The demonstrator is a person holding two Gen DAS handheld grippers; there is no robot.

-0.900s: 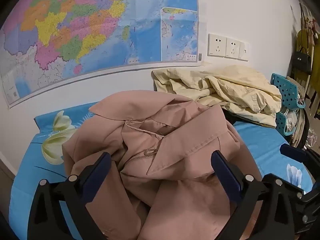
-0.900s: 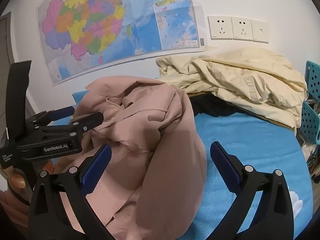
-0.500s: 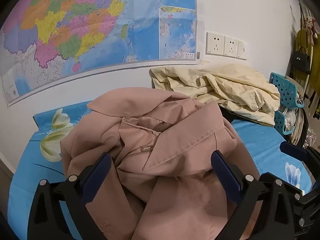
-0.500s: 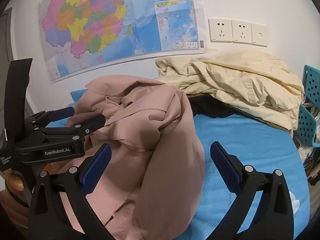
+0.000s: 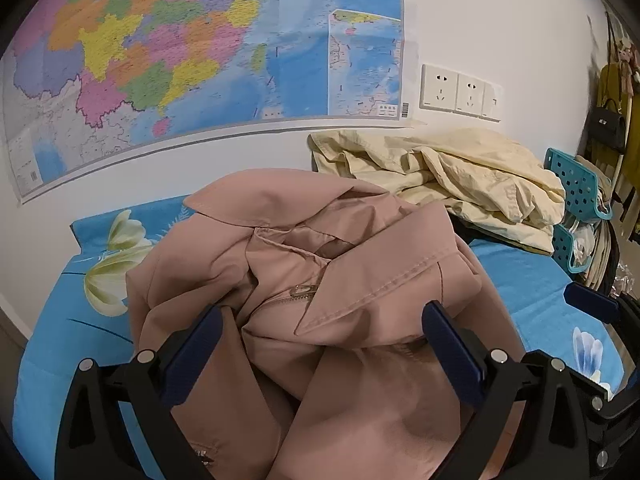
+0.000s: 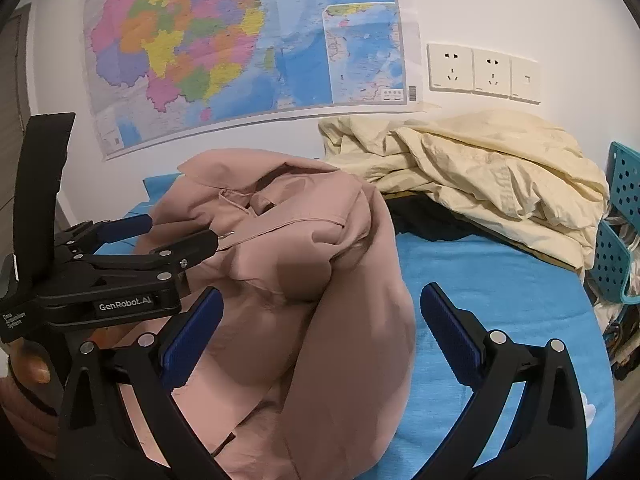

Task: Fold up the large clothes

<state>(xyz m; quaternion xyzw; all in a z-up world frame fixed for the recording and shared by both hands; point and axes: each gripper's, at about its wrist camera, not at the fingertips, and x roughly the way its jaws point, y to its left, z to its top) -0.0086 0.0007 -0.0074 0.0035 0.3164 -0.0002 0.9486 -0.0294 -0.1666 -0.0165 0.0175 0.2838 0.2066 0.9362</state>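
Starting at the left, our left gripper hangs over the near part of a pink coat, its jaws spread as wide as they go and holding nothing; the blue pads stand either side of the lapel and zip without pressing on the cloth. The coat lies in a rumpled heap on the bed, which has a blue flowered sheet, with the collar turned toward the wall and the map. From the right wrist view the same coat bulges up in a rounded mound, and our right gripper is just as wide open and empty, one pad over the coat's near edge, the other over bare sheet. Further right, a pile of pale yellow cloth sits against the wall below the sockets, well apart from the coat.

We judge the folding has not begun: this is the reach before the first grasp. Next we would need to close each gripper on a separate edge, likely collar or shoulders, then lift and spread the coat flat.
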